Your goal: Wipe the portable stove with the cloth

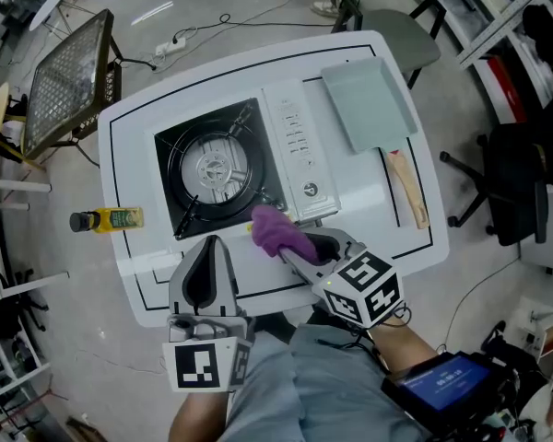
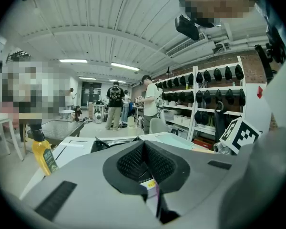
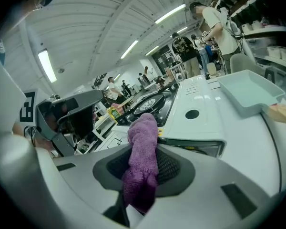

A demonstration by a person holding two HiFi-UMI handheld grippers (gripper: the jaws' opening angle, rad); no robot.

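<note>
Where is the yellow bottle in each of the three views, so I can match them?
Head view: yellow bottle at the far left, beside the white table.
Left gripper view: yellow bottle at the lower left.
Right gripper view: yellow bottle small, left of centre.
Shared landmark: the portable stove, right of it in every view.

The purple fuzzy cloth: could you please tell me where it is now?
In the head view the purple fuzzy cloth is clamped in the right gripper, at the near edge of the black-and-white portable stove on the white table.
</note>
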